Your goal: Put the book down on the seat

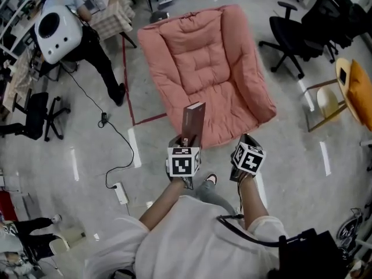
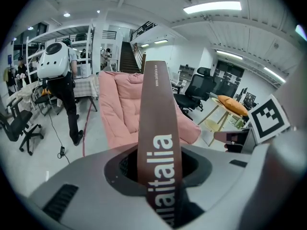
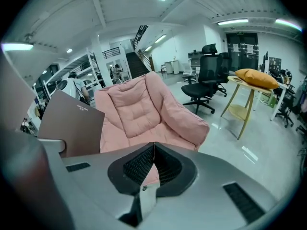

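Grey polished floor (image 1: 290, 156), open office. One pink quilted cushion lounge seat (image 1: 209, 68) sits on it, its front edge toward the person. One round wooden bench (image 3: 252, 78) with an orange cushion stands well to the right; black office chairs are scattered beyond. One brown hardback book (image 1: 193, 118) is off the seat, carried in the air over its near edge, with its long axis upright, top end up and leaning toward the seat. Two claws. The left claw (image 1: 187, 141) is clamped on the book's lower end. The right claw (image 3: 153, 150) has its jaws pressed together with nothing between them. Only the left gripper view shows the spine (image 2: 158, 128), with large white lettering running up it. Only the right gripper view shows the flat cover (image 3: 72, 123) and its small white print.
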A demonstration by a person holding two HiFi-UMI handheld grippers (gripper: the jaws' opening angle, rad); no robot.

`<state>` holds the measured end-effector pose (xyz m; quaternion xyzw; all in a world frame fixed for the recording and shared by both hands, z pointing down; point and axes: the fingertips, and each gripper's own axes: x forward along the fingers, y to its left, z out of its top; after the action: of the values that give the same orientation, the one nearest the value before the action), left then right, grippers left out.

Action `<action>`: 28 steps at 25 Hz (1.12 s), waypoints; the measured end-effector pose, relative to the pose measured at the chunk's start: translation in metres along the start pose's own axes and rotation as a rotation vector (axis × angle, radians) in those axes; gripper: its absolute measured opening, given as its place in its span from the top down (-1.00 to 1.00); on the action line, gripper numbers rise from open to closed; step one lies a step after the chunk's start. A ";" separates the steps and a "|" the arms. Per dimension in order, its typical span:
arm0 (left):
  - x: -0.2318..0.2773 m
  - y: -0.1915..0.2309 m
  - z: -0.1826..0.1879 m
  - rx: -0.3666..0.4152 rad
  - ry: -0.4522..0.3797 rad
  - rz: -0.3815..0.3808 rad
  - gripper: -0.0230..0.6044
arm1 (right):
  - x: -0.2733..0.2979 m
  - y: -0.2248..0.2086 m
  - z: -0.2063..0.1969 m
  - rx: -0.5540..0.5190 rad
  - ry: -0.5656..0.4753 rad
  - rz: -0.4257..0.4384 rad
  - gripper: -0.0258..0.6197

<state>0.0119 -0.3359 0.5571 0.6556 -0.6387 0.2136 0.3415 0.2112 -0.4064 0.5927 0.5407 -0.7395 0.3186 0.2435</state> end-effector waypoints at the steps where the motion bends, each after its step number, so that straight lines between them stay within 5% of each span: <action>1: 0.004 0.001 0.001 -0.006 0.004 0.002 0.47 | 0.006 0.001 0.000 0.007 0.007 0.006 0.83; 28: 0.194 0.015 0.018 -0.187 0.119 -0.146 0.47 | 0.142 -0.041 -0.034 0.104 0.186 -0.075 0.83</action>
<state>0.0124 -0.4820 0.6868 0.6516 -0.5851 0.1664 0.4533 0.2088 -0.4821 0.7242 0.5481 -0.6753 0.3961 0.2943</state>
